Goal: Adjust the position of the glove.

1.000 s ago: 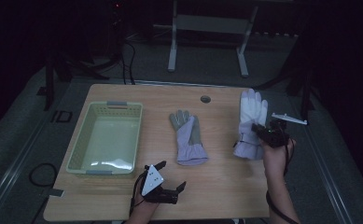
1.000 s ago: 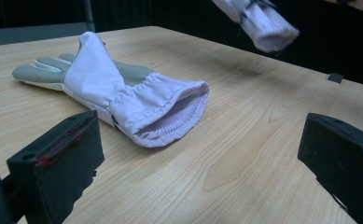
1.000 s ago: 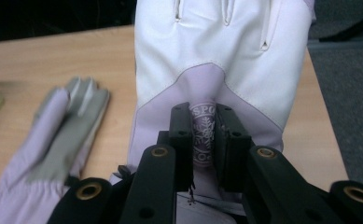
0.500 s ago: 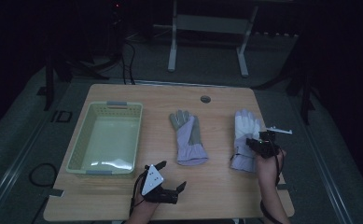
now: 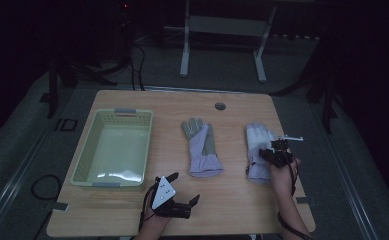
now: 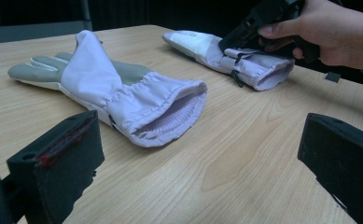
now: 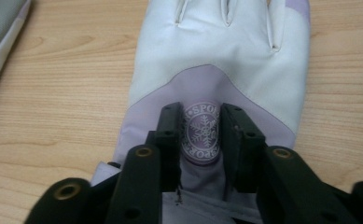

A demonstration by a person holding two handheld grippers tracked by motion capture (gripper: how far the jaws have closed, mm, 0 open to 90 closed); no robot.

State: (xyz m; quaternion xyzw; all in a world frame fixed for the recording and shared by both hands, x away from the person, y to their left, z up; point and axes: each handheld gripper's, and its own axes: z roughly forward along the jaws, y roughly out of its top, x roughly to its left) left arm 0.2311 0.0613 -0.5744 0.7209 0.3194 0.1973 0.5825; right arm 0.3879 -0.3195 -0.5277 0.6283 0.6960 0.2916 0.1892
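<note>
The right tool (image 5: pixel 269 156) is resting low over the cuff end of the white glove (image 5: pixel 258 145), which is lying flat near the right edge of the table (image 5: pixel 232 205) with its fingers pointing toward the far edge. In the right gripper view the jaws are standing narrowly apart, one on each side of the round snowflake badge (image 7: pixel 201 133), and they have just been opening; the fabric lies between them, but the pads are not visibly pinching it, so this looks like a release rather than a grip. Laid out flat like that, the glove seems to be getting set beside its partner.

That partner, the grey-palmed glove (image 5: pixel 201 146), is sitting mid-table, its cuff opening toward the near edge. The left tool (image 5: pixel 174 192) is waiting by the near edge with jaws spread wide and nothing between them (probably just standing by). A pale green basket (image 5: pixel 82 160) is standing empty toward the left edge, perhaps where the gloves are headed.

The white glove's fingertips are being cut off at the top of the right gripper view, and the dim lighting is making the far surroundings hard to read.
</note>
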